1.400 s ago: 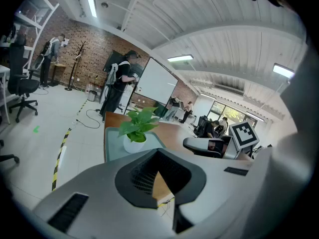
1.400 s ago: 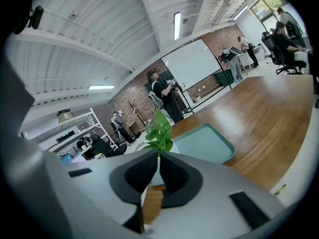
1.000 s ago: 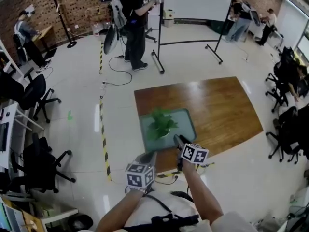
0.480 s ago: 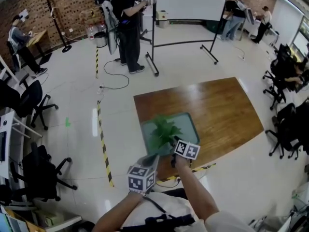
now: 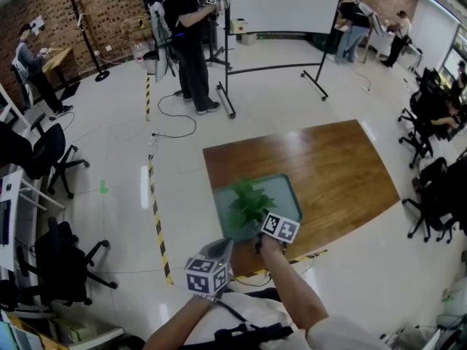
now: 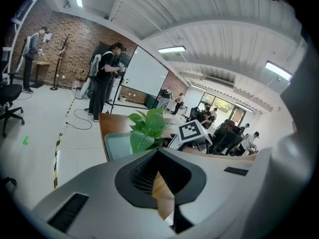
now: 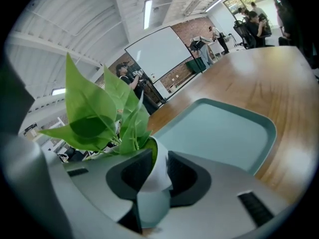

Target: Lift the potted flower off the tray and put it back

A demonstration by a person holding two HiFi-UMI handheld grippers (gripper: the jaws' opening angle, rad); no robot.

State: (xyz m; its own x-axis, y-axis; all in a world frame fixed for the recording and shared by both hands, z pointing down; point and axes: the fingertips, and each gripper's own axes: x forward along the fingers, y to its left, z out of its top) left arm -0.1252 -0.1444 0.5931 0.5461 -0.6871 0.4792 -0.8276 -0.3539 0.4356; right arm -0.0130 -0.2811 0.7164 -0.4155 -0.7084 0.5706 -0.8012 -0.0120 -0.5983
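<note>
Pinching smooth white rim of potted flower (image 7: 94,126): right gripper (image 7: 154,166) | left gripper (image 6: 162,183): spread, empty | tray (image 7: 224,133): teal, rounded corners

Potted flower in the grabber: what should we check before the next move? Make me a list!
1. Right gripper jaws shut on the potted flower's white pot: ok.
2. Tray has bare room for the pot: ok.
3. Pot bottom clear of the tray: cannot tell, the gripper hides it.
4. Left gripper holds nothing and sits beside the plant, not touching it: ok.
5. Wooden table around the tray has nothing to bump: ok.
</note>
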